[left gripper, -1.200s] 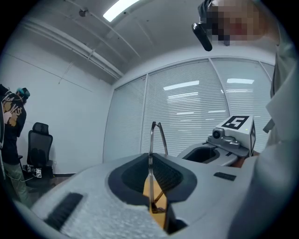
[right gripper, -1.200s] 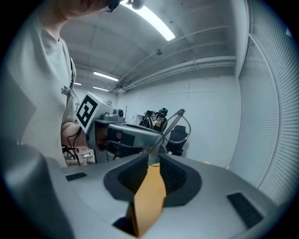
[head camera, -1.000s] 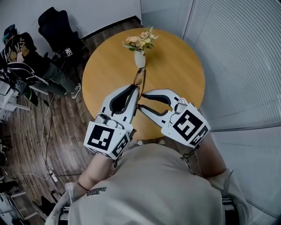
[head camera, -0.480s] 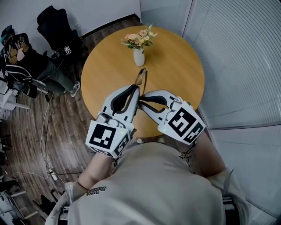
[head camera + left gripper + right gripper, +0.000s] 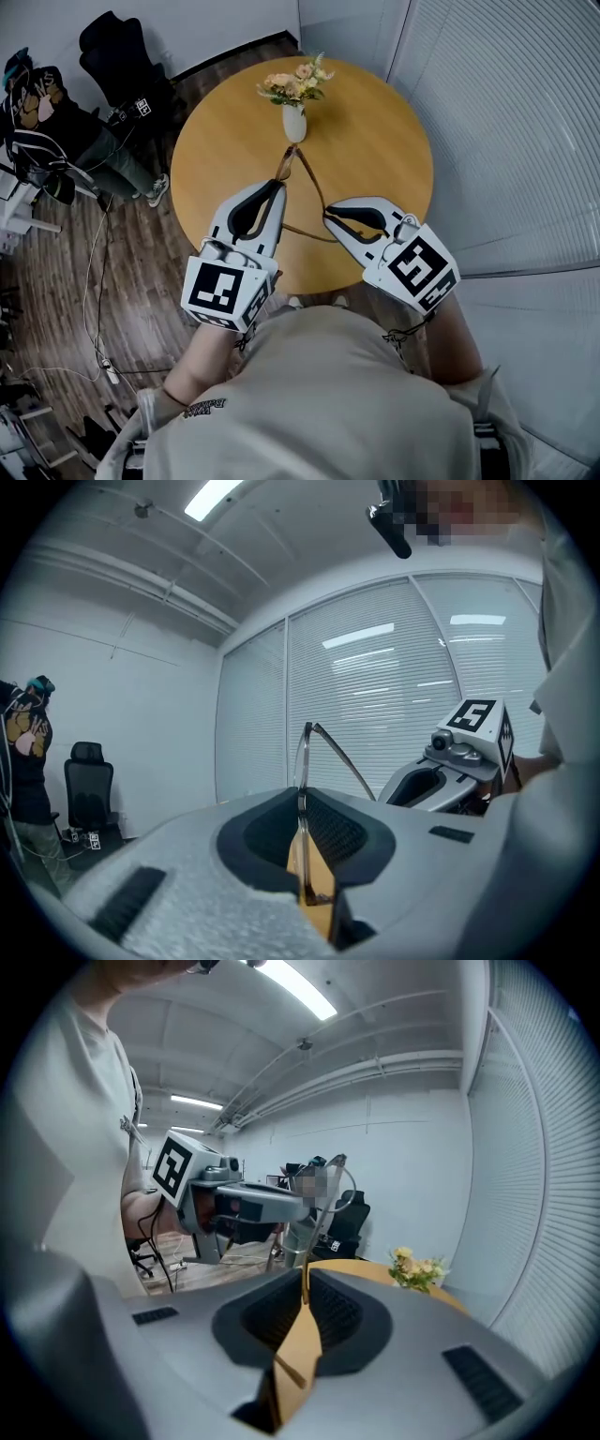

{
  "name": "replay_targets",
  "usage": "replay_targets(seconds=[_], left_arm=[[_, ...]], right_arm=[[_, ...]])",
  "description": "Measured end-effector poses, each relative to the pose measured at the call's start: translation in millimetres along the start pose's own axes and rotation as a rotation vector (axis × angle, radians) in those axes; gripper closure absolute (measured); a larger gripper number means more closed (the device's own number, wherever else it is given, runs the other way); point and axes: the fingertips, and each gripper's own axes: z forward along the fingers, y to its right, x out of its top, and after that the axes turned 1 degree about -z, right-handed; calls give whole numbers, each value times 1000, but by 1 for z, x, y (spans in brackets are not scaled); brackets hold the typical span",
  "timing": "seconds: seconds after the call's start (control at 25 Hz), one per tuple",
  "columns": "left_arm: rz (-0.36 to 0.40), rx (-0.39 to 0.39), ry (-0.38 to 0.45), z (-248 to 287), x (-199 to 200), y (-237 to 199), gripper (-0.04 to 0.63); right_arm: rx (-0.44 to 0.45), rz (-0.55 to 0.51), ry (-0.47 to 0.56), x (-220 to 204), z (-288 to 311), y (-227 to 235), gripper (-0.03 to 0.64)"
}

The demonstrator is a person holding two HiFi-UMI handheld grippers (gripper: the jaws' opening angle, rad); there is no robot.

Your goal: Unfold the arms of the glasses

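Head view: one pair of glasses [image 5: 286, 166], left claw [image 5: 278, 186] and right claw [image 5: 329, 217] both clenching it, over one tabletop [image 5: 375, 141] with one flower vase [image 5: 294, 123].

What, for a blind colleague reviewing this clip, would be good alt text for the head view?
From above, a person holds glasses over a round wooden table with two handheld grippers: the left gripper clamps the frame, the right gripper clamps one arm, angled away from the frame. A vase of flowers stands on the table beyond them.
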Motion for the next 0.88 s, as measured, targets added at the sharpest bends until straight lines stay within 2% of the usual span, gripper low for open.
replay_targets(seconds=[0.24,0.56,0.72,0.88], left_arm=[[54,11,-21,0,-4,-2,554],[91,12,-66,2,-17,0,554],[101,2,-73,1,-21,3,554],[110,26,-52,-1,-14,0,554]], right_arm=[[-91,10,7,-1,-25,21,574],[-230,-57,-2,8,-58,56,575],[-254,-76,1,9,-65,61,575],[-264,-72,30,14,-63,60,574]])
